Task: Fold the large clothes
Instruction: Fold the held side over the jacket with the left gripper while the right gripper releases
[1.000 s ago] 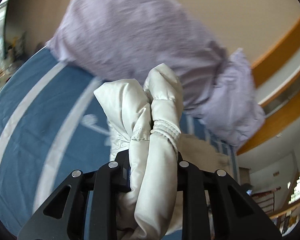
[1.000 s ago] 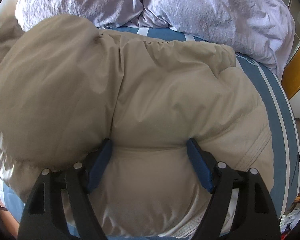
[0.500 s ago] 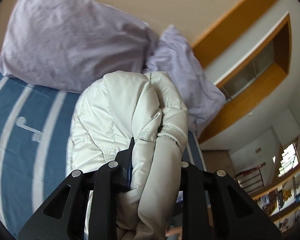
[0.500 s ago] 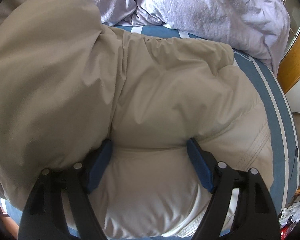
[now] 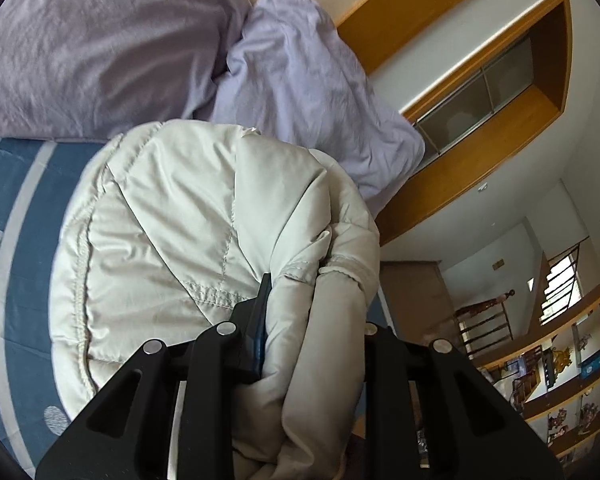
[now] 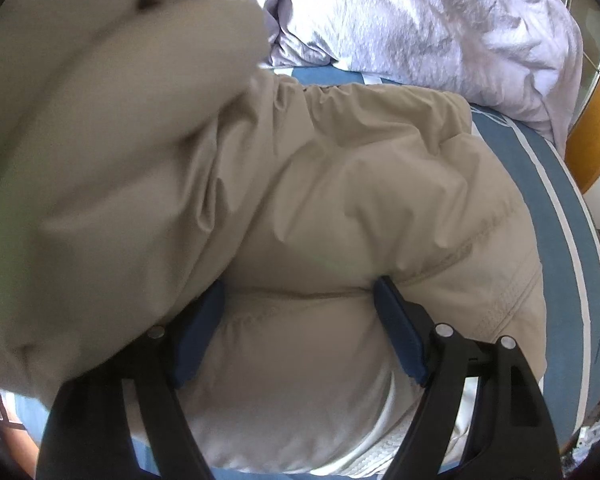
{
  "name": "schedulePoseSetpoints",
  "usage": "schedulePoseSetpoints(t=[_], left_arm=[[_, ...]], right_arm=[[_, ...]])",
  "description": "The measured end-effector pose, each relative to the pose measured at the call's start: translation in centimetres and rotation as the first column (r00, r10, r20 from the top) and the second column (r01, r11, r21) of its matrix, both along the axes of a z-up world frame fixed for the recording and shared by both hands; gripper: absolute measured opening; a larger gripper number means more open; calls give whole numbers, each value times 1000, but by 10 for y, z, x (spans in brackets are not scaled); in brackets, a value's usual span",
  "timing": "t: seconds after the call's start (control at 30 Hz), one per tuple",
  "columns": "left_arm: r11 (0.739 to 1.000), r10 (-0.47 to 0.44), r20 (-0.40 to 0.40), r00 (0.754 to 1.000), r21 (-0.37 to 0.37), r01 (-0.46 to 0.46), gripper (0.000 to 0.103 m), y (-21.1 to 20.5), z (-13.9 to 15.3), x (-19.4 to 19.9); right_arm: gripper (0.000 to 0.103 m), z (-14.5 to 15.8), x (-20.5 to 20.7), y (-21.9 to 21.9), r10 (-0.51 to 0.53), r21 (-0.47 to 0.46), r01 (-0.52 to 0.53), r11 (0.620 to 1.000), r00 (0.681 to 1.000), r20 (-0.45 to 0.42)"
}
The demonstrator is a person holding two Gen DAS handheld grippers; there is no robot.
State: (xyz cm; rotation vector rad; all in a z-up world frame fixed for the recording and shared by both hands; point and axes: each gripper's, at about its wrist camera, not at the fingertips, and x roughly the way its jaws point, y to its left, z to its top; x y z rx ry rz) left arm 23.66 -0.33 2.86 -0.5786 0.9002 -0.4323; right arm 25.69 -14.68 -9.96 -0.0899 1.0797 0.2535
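Left wrist, jacket sleeve (image 5: 324,320) apparently between jaws

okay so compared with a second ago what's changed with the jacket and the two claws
The left claw, clamped on the bunched sleeve, has carried it across over the jacket; in the right wrist view the folded-over part now covers more of the left side. No grip changed. The right claw stays spread and pressed on the jacket; pillows unmoved.

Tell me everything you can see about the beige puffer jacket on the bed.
The beige puffer jacket is padded, quilted, smooth-shelled, with stitched seams and an elastic-cuffed sleeve. It lies bunched on the blue striped bedcover, below lilac pillows. The left claw pinches the gathered sleeve, lifted over the body; the right claw presses wide-spread into its lower part.
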Motion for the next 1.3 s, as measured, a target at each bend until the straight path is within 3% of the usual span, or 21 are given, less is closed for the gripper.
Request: schedulePoseSetpoints(t=[0.2, 0.4, 0.57, 0.83, 1.13, 1.3], left_arm=[[999, -38, -42, 998, 23, 39, 23, -26, -21, 15], [996, -74, -78, 994, 42, 78, 23, -45, -39, 27], [990, -109, -95, 989, 75, 117, 23, -64, -52, 31], [971, -165, -112, 980, 155, 181, 24, -96, -69, 32], [958, -192, -154, 969, 185, 219, 24, -117, -90, 34], [969, -176, -191, 966, 138, 204, 24, -117, -98, 38]], right_arm=[[67, 8, -9, -24, 19, 65, -22, 998, 999, 38], [65, 17, -16, -54, -37, 71, 31, 997, 996, 76], [55, 18, -25, -72, -62, 54, 57, 997, 994, 89], [47, 14, -45, -93, -113, 60, 108, 992, 989, 94], [46, 6, -47, -104, -166, 76, 160, 984, 983, 74], [47, 4, -44, -111, -194, 89, 189, 978, 979, 61]])
